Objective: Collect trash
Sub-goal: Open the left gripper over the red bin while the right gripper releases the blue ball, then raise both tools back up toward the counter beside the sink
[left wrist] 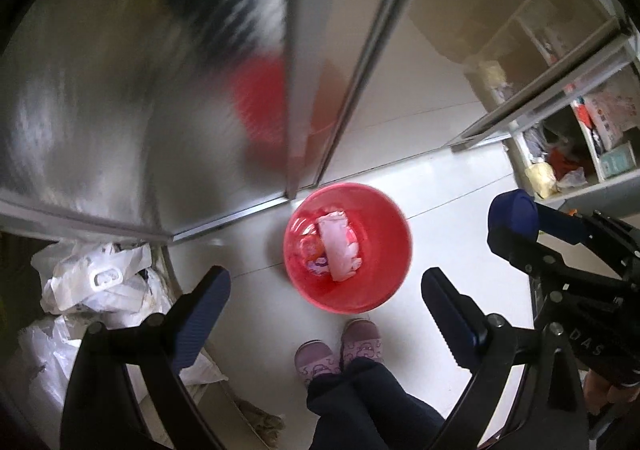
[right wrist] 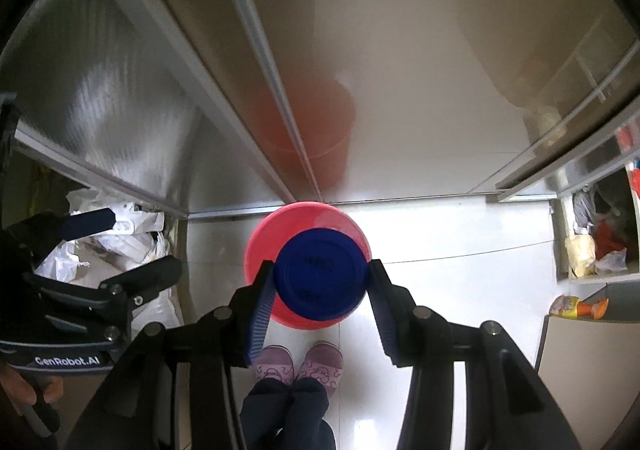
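Left gripper [left wrist: 326, 290] gapes empty over red bin [left wrist: 347, 248]; right gripper [right wrist: 322, 290] clamps blue lid [right wrist: 321, 279].

"GenRobot.AI" in white lettering stands on the left gripper [right wrist: 90, 246] body, at eight o'clock in the right wrist view. "DAS" is embossed on the right gripper [left wrist: 516, 210] body, four o'clock in the left wrist view.

Purple slippers [left wrist: 340, 350] on white tiled floor [left wrist: 460, 250], frosted sliding door [left wrist: 120, 90], cluttered shelf [left wrist: 580, 154]
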`<state>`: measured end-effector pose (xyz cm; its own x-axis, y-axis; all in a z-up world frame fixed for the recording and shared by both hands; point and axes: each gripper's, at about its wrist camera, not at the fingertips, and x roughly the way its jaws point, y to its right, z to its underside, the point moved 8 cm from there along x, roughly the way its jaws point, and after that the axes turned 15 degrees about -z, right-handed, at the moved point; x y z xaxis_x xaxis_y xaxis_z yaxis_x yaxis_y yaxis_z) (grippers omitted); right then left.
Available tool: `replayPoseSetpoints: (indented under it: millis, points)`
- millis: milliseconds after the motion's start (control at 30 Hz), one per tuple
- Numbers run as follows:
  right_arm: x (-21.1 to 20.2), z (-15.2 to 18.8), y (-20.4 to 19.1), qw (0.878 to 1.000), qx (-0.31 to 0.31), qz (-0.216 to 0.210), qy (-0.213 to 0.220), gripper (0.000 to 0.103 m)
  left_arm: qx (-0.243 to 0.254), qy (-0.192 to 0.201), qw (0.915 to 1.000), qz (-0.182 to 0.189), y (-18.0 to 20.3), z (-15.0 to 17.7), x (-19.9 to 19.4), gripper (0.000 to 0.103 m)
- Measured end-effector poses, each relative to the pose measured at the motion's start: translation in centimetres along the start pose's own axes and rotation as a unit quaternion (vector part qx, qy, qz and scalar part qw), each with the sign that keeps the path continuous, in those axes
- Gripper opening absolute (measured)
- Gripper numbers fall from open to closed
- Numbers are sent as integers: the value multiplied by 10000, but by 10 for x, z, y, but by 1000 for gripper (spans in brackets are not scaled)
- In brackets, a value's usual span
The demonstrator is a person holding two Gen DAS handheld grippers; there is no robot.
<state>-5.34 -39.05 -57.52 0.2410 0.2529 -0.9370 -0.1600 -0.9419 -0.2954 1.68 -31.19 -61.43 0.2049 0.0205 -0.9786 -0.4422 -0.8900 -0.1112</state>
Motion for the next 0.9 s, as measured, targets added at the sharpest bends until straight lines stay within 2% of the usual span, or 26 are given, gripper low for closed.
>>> replayPoseSetpoints:
  millis: [233,433,467,500,533,767,900]
  points:
    - [28,7,-7,9997,-58,-91,-204,43,-139,-94,9998,-86,-15,9,16,96]
    - [28,9,-13,9996,-139,-26,-252,45,-336,-169,9993,-26,-22,13,14,96]
    - [26,8,-14,9995,-175,-25,-246,48,-349,-179,9992,-7,-22,13,13,96]
    - [24,7,-15,9996,-191,-13,-228,60,-355,-204,9992,-9,-21,14,11,96]
    - [21,6,-15,9997,-191,-6,-181,67,-344,-226,9992,-6,-21,14,9,96]
    - [-10,-1,-23,9995,-302,94,-51,75,-356,-70,9993,-92,-24,13,-30,96]
    - [-50,-8,-36,9991,-417,60,96,76,-314,71,9994,-112,-30,8,-78,96]
